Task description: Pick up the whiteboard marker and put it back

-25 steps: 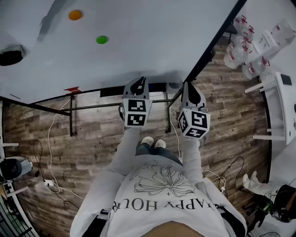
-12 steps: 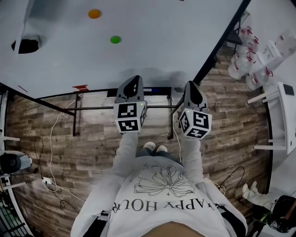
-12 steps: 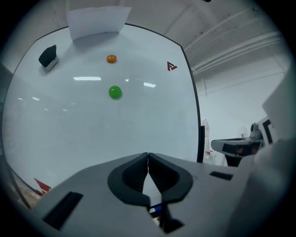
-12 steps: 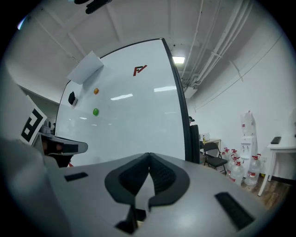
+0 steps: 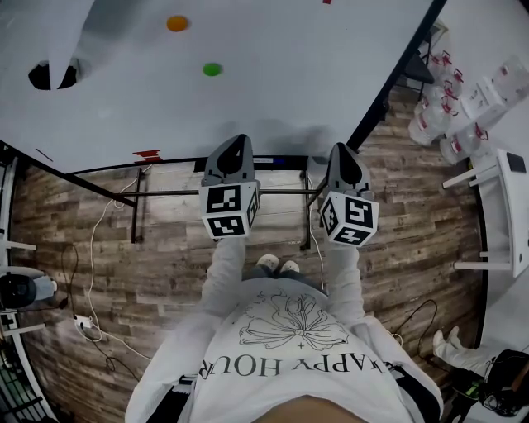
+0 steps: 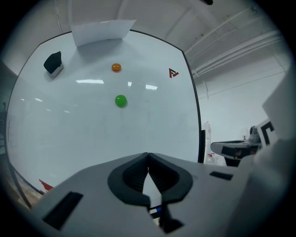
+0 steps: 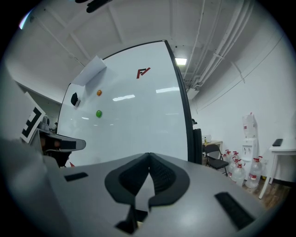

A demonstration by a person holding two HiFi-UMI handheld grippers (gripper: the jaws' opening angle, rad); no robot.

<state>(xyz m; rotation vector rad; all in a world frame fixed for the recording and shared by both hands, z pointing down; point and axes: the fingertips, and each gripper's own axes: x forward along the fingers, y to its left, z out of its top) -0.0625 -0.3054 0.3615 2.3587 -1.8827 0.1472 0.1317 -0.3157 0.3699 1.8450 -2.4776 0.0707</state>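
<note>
No whiteboard marker shows clearly in any view. A big whiteboard (image 5: 248, 91) stands right in front of me. It carries an orange magnet (image 5: 177, 23), a green magnet (image 5: 212, 69) and a black eraser (image 5: 45, 74). My left gripper (image 5: 234, 149) is shut and empty, its tips close to the board's lower edge. My right gripper (image 5: 340, 153) is also shut and empty, near the board's right frame. In the left gripper view the left gripper (image 6: 148, 155) points at the board below the green magnet (image 6: 120, 100). The right gripper (image 7: 149, 155) has its jaws together too.
A dark tray (image 5: 281, 159) runs along the board's bottom edge between the grippers. Water jugs (image 5: 438, 116) and a white table (image 5: 504, 206) stand at the right. Cables (image 5: 99, 248) lie on the wooden floor. A folding chair (image 7: 213, 155) stands beyond the board's right side.
The head view has shifted, so the eraser and magnets sit further right. The left gripper has drifted a little left and nearer. Both stay shut.
</note>
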